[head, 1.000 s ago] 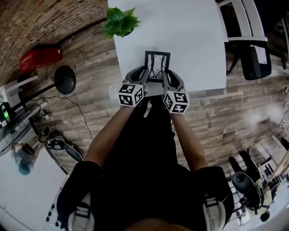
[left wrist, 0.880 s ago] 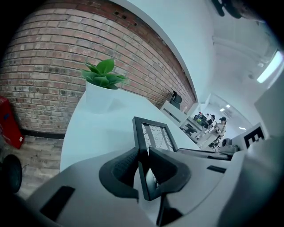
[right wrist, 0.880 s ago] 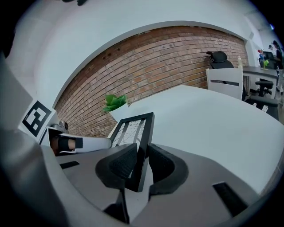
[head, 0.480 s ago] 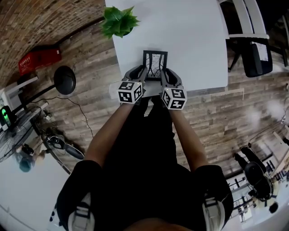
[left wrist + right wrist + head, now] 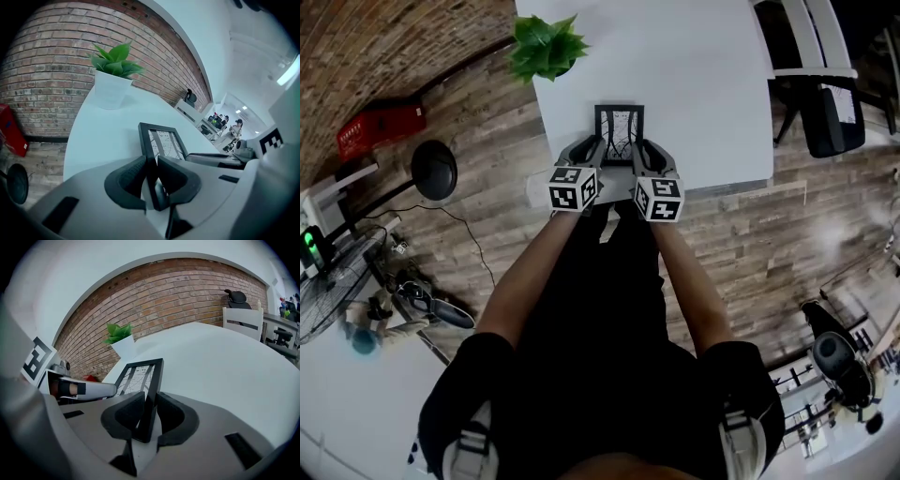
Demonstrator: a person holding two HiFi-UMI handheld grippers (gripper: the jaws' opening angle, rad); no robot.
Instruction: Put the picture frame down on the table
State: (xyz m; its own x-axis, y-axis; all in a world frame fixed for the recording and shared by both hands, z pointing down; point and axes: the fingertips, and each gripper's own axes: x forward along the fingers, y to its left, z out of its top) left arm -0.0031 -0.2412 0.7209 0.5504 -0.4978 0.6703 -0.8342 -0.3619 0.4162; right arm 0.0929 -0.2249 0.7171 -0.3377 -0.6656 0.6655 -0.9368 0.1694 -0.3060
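Note:
A small black picture frame [image 5: 619, 131] with a pale line print is held over the near part of the white table [image 5: 694, 66]. My left gripper [image 5: 596, 150] is shut on the frame's left edge [image 5: 146, 145]. My right gripper [image 5: 641, 152] is shut on its right edge [image 5: 154, 380]. The frame leans between the two grippers, its far end towards the table's middle. In the left gripper view [image 5: 151, 180] and the right gripper view [image 5: 149, 416] the black pads press both faces of the frame. Whether its lower side touches the table is hidden.
A potted green plant [image 5: 546, 45] in a white pot [image 5: 110, 88] stands on the table's far left corner. A dark office chair [image 5: 831, 112] sits to the right of the table. A brick wall [image 5: 187, 291] lies behind, and a red case [image 5: 382, 124] rests on the floor at left.
Both grippers and the frame have shifted slightly farther over the table and a little left. The grip on the frame is unchanged.

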